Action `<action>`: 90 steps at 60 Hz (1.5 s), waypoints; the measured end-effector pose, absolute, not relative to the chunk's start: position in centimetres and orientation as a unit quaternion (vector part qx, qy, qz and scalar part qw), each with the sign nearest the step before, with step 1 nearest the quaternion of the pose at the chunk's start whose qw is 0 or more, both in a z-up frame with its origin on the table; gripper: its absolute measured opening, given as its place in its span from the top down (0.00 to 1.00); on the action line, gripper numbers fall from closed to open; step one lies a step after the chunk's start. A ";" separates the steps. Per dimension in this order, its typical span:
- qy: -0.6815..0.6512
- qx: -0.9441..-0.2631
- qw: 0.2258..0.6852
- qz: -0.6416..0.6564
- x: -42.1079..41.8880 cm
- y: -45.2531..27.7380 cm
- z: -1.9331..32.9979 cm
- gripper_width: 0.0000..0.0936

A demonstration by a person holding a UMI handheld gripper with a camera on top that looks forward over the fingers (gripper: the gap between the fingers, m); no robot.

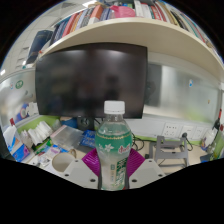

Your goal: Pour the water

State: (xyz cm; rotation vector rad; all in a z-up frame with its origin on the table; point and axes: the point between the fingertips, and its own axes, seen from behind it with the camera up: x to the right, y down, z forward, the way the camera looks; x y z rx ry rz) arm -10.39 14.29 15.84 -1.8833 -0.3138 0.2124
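Note:
A clear plastic bottle (113,148) with a white cap and a green label stands upright between my two fingers. My gripper (113,163) has its magenta pads (92,161) pressed against both sides of the bottle's lower body, so it is shut on the bottle. The bottle is held above the white desk (170,128). No cup or other vessel for the water shows in this view.
A large dark monitor (90,75) stands behind the bottle. A shelf of books (110,14) runs above it. Cluttered items, boxes and cables lie on the desk at the left (40,135) and right (172,145).

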 end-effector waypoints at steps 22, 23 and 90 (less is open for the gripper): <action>-0.114 -0.780 0.611 0.071 -8.4 15.5 10.6 0.67; -0.114 -0.777 0.615 0.068 -8.4 15.5 10.6 0.67; 0.001 -0.804 0.594 -0.019 -8.5 -7.2 23.2 0.14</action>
